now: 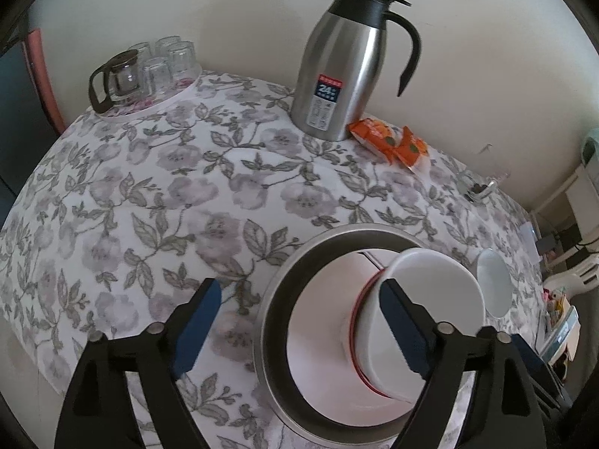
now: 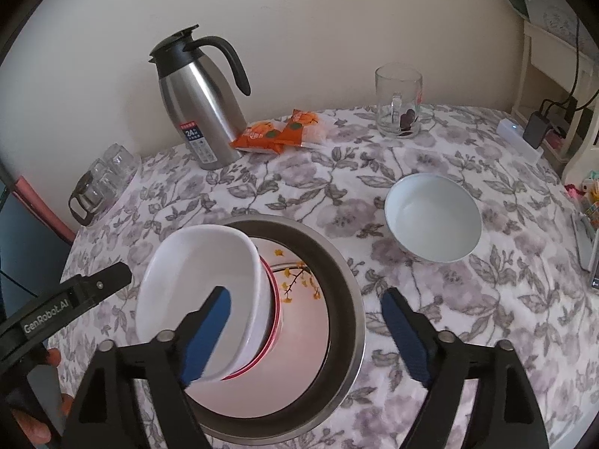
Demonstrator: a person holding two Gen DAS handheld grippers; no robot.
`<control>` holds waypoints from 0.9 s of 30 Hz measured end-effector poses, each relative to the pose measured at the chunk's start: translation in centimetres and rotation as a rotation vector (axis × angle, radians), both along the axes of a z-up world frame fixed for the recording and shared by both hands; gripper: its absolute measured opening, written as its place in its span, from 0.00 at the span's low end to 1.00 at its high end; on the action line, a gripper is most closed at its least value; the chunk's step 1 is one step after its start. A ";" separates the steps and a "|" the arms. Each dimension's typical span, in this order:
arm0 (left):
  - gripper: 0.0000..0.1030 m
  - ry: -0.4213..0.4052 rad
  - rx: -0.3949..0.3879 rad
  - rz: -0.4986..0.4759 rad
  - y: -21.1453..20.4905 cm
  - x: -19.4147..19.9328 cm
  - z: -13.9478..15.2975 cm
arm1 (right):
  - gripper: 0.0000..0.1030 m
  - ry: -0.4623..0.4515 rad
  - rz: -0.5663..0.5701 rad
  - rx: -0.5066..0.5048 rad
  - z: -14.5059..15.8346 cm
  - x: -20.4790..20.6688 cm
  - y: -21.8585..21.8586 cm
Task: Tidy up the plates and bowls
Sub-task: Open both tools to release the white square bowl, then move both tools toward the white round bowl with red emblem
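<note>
A metal pan (image 1: 273,299) (image 2: 348,284) on the floral tablecloth holds a white plate (image 1: 318,318) (image 2: 310,336) with a flower print. A white bowl (image 1: 434,292) (image 2: 202,262) sits in a red-rimmed bowl (image 1: 353,321) (image 2: 275,307) on that plate. A second white bowl (image 1: 494,288) (image 2: 434,217) stands on the cloth to the right. My left gripper (image 1: 295,321) is open, its right finger against the stacked bowl's side. My right gripper (image 2: 307,333) is open over the pan, its left finger inside the white bowl.
A steel thermos jug (image 1: 340,67) (image 2: 198,112) and orange snack packets (image 1: 389,142) (image 2: 277,131) stand at the back. A tray of glasses with a small glass pot (image 1: 146,75) (image 2: 97,183) is back left. A glass mug (image 2: 398,101) stands back right. A remote (image 2: 584,239) lies at the right edge.
</note>
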State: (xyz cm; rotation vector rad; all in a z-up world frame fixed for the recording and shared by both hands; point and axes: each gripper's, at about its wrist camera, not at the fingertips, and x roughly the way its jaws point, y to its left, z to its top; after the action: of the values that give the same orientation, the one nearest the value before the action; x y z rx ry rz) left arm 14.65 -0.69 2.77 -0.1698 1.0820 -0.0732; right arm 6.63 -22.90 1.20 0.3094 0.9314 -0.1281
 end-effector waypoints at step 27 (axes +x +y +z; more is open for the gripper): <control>0.93 -0.145 0.022 0.007 -2.3 -1.3 3.1 | 1.00 -0.044 -0.147 0.011 1.5 -2.7 -8.8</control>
State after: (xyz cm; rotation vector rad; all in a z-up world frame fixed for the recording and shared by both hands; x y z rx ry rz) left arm 13.31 -3.03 5.83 -0.1465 0.9370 -0.0664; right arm 3.95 -31.71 2.71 0.3899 0.8654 -0.2501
